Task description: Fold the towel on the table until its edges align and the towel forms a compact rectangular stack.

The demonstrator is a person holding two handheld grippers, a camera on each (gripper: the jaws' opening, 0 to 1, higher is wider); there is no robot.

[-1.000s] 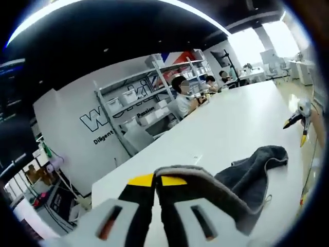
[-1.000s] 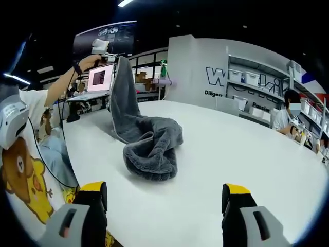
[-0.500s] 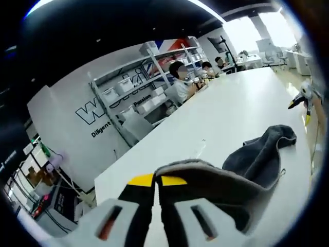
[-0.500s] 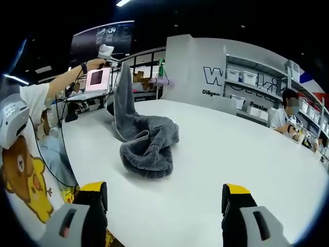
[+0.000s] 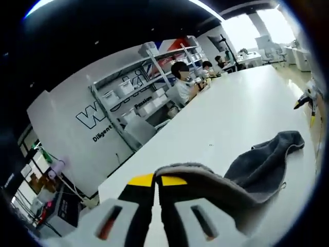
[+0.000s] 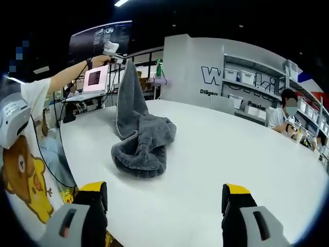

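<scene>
A dark grey towel (image 6: 140, 139) lies in a heap on the white table (image 6: 231, 154), with one corner pulled up high. My left gripper (image 5: 155, 181) is shut on that corner, and the towel (image 5: 257, 164) hangs away from its jaws down to the table (image 5: 231, 118). In the right gripper view the left gripper (image 6: 114, 50) is held up in the person's hand at the upper left, above the heap. My right gripper (image 6: 165, 198) stands open near the table's front edge, apart from the towel, nothing between its fingers. In the left gripper view the right gripper (image 5: 307, 103) shows small at the far right.
The person's arm and white printed shirt (image 6: 23, 154) are at the left beside the table edge. A laptop (image 6: 92, 82) sits at the far left end. Shelves with white bins (image 6: 247, 77) line the back wall, and seated people (image 6: 285, 116) are at the far right.
My left gripper has lifted the towel corner higher and a little to the right. The heap has slid left and stretched upward. The right gripper has stayed put.
</scene>
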